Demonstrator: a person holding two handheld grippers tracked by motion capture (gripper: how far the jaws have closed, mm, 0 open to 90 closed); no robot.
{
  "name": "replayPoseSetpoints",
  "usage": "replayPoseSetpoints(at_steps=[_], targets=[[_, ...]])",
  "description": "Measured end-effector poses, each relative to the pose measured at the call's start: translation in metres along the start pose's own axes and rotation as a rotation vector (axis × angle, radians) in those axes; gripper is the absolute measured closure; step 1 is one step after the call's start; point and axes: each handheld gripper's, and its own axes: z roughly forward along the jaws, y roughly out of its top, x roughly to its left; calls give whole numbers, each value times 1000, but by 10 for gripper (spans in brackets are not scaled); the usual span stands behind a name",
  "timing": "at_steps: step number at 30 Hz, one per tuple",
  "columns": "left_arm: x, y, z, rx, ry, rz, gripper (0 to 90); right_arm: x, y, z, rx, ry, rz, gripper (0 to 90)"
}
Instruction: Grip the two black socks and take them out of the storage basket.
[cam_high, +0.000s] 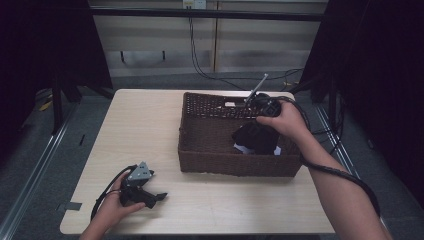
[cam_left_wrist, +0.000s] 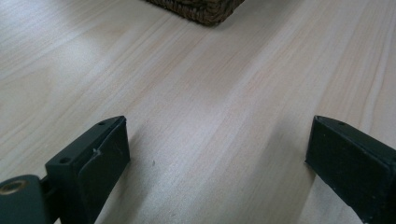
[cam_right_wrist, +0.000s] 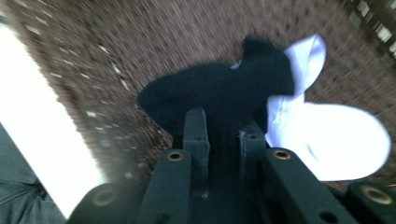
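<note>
- Where the right gripper reaches down into the woven wicker basket, its 2 black jaws pinch a soft, knitted black sock, a narrow fold caught between the pads.
- The sock hangs bunched over the basket's coarse brown floor, partly covering a smooth white sock lying flat beneath it.
- The left gripper rests on the pale wood-grain table, near the front left corner, well apart from the rectangular basket; its 2 blocky jaws stand wide with nothing between them.
</note>
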Motion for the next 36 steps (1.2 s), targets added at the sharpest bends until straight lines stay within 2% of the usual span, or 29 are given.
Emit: replayPoseSetpoints(at_steps=[2, 5, 6, 8, 10, 11, 12, 13, 15, 16, 19, 22, 23, 24, 25, 26, 29, 30, 32, 35, 36], targets=[[0, 0, 0, 0, 0, -1, 56, -7, -9, 18, 41, -11, 6, 704], [0, 0, 0, 0, 0, -1, 56, -11, -14, 25, 56, -23, 17, 686], [0, 0, 0, 0, 0, 0, 56, -14, -19, 27, 58, -20, 25, 762], [0, 0, 0, 0, 0, -1, 56, -14, -20, 26, 66, -14, 24, 777], [0, 0, 0, 0, 0, -1, 56, -15, -21, 23, 61, -10, 21, 847], [0, 0, 0, 0, 0, -1, 56, -15, -21, 23, 59, 13, 23, 847], [0, 0, 0, 0, 0, -1, 56, -14, -21, 22, 64, 9, 16, 847], [0, 0, 0, 0, 0, -1, 56, -13, -20, 22, 66, -14, 3, 833], [0, 0, 0, 0, 0, -1, 56, -12, -18, 23, 53, -5, 0, 745], [0, 0, 0, 0, 0, -1, 56, -12, -16, 23, 46, -18, 9, 706], [0, 0, 0, 0, 0, 0, 55, -13, -7, 26, 15, -29, 33, 656], [0, 0, 0, 0, -1, -1, 56, -13, 4, 30, 3, -16, 41, 635], [0, 0, 0, 0, 0, -1, 56, -11, 11, 35, 17, -22, 19, 754], [0, 0, 0, -1, 0, -1, 56, -10, 14, 37, 31, -13, 6, 800], [0, 0, 0, 0, 0, -1, 56, -10, 14, 37, 31, -13, 6, 800], [0, 0, 0, 0, -1, -1, 56, -8, 16, 38, 40, -5, 7, 857], [0, 0, 0, 0, 0, -1, 56, -3, 20, 32, 63, -2, -8, 878], [0, 0, 0, 0, 0, -1, 56, 0, 21, 22, 70, -10, -11, 880], [0, 0, 0, 0, 0, -1, 56, 0, 21, 17, 65, -8, -17, 882], [0, 0, 0, 0, 0, -1, 56, 0, 21, -5, 63, -28, -20, 883], [0, 0, 0, 0, 0, -1, 56, 0, 20, -19, 55, -45, -26, 882]])
